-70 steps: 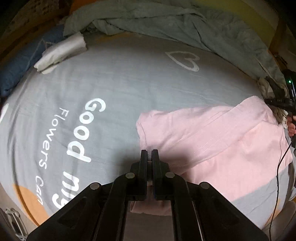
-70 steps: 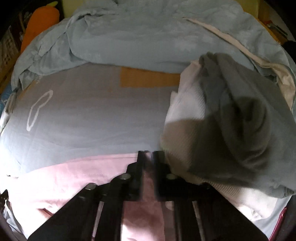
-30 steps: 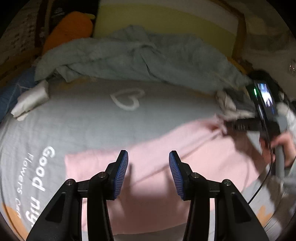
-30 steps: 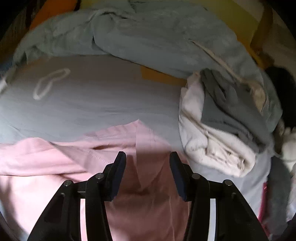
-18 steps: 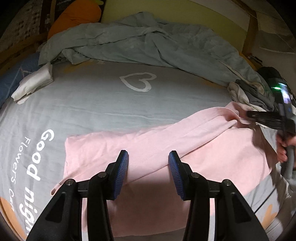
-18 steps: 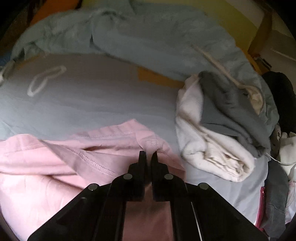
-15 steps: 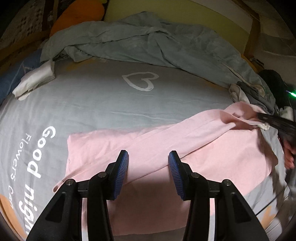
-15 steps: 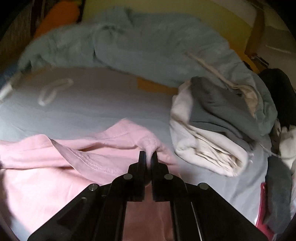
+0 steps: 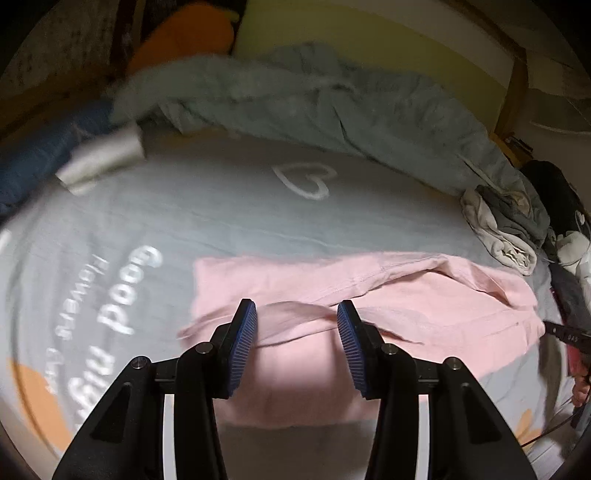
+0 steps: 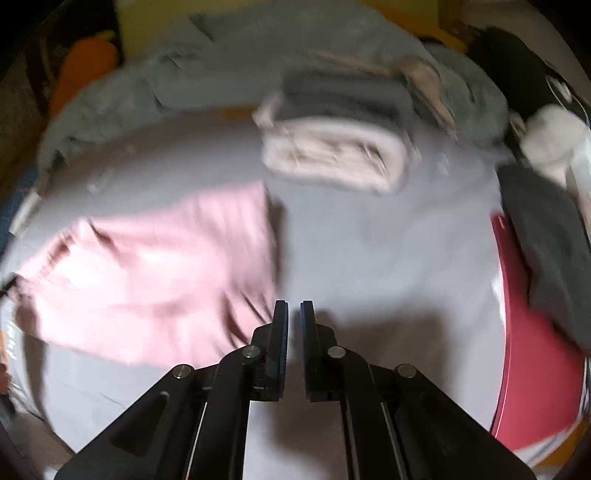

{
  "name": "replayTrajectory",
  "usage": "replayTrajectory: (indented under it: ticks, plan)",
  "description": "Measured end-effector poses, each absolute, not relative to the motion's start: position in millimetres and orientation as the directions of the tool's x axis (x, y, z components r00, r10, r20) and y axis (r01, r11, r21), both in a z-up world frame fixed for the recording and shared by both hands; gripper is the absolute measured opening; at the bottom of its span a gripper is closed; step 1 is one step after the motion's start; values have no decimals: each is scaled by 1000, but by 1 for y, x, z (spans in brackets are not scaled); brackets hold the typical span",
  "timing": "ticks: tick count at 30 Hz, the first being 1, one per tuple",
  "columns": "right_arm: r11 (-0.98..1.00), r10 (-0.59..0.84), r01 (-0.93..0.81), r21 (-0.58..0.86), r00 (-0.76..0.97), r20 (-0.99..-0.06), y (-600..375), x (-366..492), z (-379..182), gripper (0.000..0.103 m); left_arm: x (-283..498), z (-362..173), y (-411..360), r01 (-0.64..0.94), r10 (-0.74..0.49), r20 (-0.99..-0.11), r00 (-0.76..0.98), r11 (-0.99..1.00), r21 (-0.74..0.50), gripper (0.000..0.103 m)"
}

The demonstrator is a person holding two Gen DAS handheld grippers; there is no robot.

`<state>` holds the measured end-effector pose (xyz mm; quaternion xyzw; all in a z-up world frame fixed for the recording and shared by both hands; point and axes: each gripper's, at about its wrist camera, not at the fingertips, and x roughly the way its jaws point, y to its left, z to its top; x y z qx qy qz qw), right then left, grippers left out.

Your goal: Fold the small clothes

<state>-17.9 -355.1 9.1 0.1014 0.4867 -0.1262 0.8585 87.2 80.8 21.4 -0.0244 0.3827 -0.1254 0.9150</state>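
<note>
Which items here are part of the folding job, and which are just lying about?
In the job:
pink garment
left gripper
right gripper

Lying about:
rumpled grey-blue blanket
folded white and grey clothes
orange pillow
printed bedsheet

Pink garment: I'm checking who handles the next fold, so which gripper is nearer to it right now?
Left. The left gripper hovers open directly over the pink garment, cloth showing between its fingers. The right gripper is shut and empty, over bare sheet just off the garment's right edge.
</note>
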Motion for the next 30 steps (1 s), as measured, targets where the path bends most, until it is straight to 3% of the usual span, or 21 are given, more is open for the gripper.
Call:
replayTrajectory:
  ticks: [3, 6, 8, 10, 11, 12, 15, 17, 18, 21, 25, 30]
  plan:
    - [921, -104, 376, 98, 483, -869, -366, -32, -3, 5, 77, 31, 98, 152, -156, -655, 740, 986, -64, 57]
    - [916, -69, 363, 169, 560, -826, -368, -36, 12, 10, 89, 26, 115, 107, -140, -677, 722, 990, -90, 60]
    - [934, -29, 302, 189, 594, -804, -360, -29, 24, 18, 101, 18, 123, 106, -186, -707, 682, 982, -155, 62]
    - [954, 24, 222, 202, 613, -790, -347, -16, 34, 46, 108, 10, 126, 87, -193, -725, 661, 979, -182, 64]
    - [963, 26, 195, 186, 618, -786, -340, -10, 37, 54, 111, 5, 125, 91, -206, -736, 645, 977, -194, 64]
    - [968, 15, 186, 166, 623, -782, -335, -4, 39, 58, 115, 1, 125, 93, -222, -746, 628, 973, -211, 64]
    - [979, -3, 162, 120, 605, -796, -323, 13, 32, 58, 123, -10, 127, 89, -257, -768, 586, 963, -254, 63]
    - [984, 5, 144, 107, 570, -822, -321, 27, 21, 58, 119, -14, 121, 126, -262, -780, 569, 965, -232, 23]
    - [985, -28, 156, 70, 552, -833, -318, 29, 15, 58, 118, -15, 118, 146, -260, -786, 561, 966, -215, 11]
    - [987, -113, 156, -30, 558, -822, -318, 33, 4, 58, 108, -4, 124, 136, -255, -749, 611, 966, -218, 10]
    - [977, -169, 205, -51, 616, -770, -329, 21, 10, 58, 93, 17, 135, 123, -222, -687, 692, 974, -192, 13]
    - [966, -215, 247, -81, 585, -782, -343, 23, 4, 58, 92, 8, 151, -23, -18, -717, 696, 999, -47, 17]
